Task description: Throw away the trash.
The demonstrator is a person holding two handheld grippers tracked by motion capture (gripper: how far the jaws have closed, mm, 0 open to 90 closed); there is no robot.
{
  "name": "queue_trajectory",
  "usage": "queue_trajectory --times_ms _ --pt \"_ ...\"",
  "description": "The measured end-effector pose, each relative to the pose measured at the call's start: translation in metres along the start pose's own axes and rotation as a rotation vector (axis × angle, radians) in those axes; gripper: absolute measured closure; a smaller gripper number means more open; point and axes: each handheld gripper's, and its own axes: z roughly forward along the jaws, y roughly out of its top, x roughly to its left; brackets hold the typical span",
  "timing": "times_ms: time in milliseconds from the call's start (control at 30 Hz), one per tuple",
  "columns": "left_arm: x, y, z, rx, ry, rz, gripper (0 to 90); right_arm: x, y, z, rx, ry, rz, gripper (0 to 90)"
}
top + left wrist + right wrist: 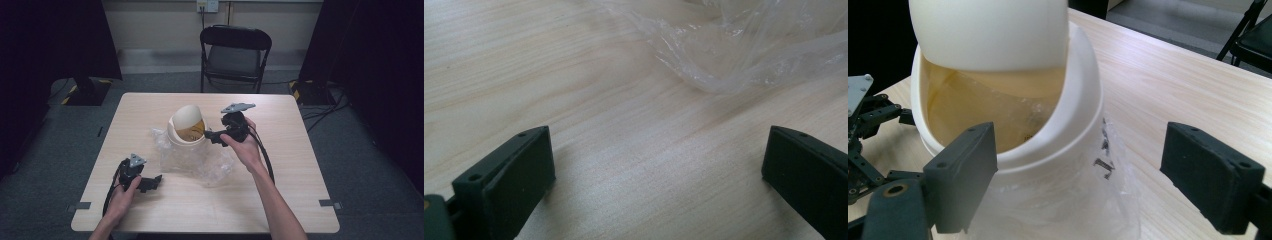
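Right gripper (212,135) is nearest, fingers apart right at the rim of the cream swing-lid bin (187,125), which sits upright mid-counter (300,190) on crumpled clear plastic (210,167); left gripper (150,183) sits well clear, fingers apart, empty.

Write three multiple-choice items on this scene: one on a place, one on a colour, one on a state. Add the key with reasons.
1. Where is the clear plastic bag?
A. on the chair
B. on the table around the bin
C. on the floor

2. What colour is the small swing-lid bin?
A. cream white
B. red
C. blue

3. How do the right gripper's jaws stand?
A. shut on the bin's rim
B. shut on the bag
C. open at the bin's rim

Key: 1 B, the film spreads on the table at the bin's base. 2 A, its shell and lid look cream. 3 C, the jaws stand wide apart.
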Motion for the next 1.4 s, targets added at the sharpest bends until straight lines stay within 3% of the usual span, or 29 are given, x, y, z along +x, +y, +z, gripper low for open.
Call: queue_trajectory --times_ms 233,367,800,1400 --pt "0.000 0.000 0.000 -0.003 0.000 -0.005 0.0 -0.012 -0.007 -0.016 -0.011 -0.029 0.025 14.2" --pt "-0.001 0.000 0.000 -0.005 -0.002 -0.010 0.0 -0.016 -0.011 -0.022 -0.030 -0.022 0.047 14.3" --pt "0.000 0.000 0.000 -0.002 0.000 -0.003 0.0 -0.032 -0.031 -0.045 -0.037 -0.079 0.075 14.3" --pt "-0.001 0.000 0.000 -0.005 -0.002 -0.010 0.0 -0.057 -0.084 -0.079 -0.017 -0.166 0.153 14.5"
